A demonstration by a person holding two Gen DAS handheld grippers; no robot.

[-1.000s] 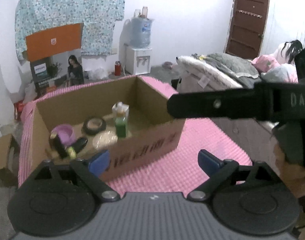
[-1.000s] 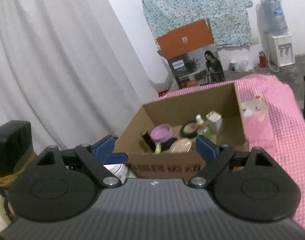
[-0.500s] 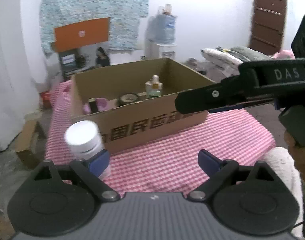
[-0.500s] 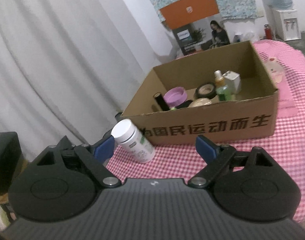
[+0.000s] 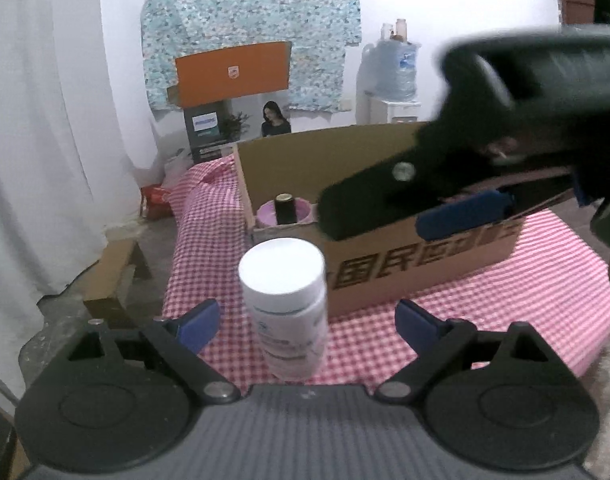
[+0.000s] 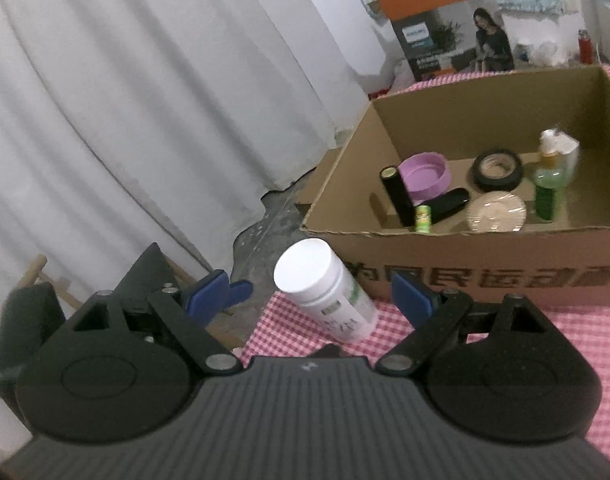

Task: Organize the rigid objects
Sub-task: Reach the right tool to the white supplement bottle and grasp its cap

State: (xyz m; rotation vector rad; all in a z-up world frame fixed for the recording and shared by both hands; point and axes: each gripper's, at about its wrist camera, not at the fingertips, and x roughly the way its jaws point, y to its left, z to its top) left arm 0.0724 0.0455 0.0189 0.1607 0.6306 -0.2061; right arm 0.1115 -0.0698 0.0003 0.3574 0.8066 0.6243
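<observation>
White curtains hang at the left of the left wrist view, with a patterned cloth and an orange board on the far wall. On the counter point(image 5: 505, 292), covered in pink checked cloth, a white bottle point(image 5: 285, 300) stands upright just in front of the near left corner of the cardboard box point(image 5: 405, 264). The left tool point(image 5: 305, 320) has its blue pads spread wide on either side of the bottle, not touching it. The right tool point(image 5: 461, 216) crosses above the box, blurred.

Curtains fill the left of the right wrist view. The right tool point(image 6: 309, 294) is spread wide, and the white bottle point(image 6: 325, 292) stands between its pads, clear of both. Behind it, the box point(image 6: 485, 256) holds a purple bowl point(image 6: 425, 178), black tape roll point(image 6: 498, 170), green bottle point(image 6: 547, 192), round lid point(image 6: 496, 212) and black tubes point(image 6: 399, 196).
</observation>
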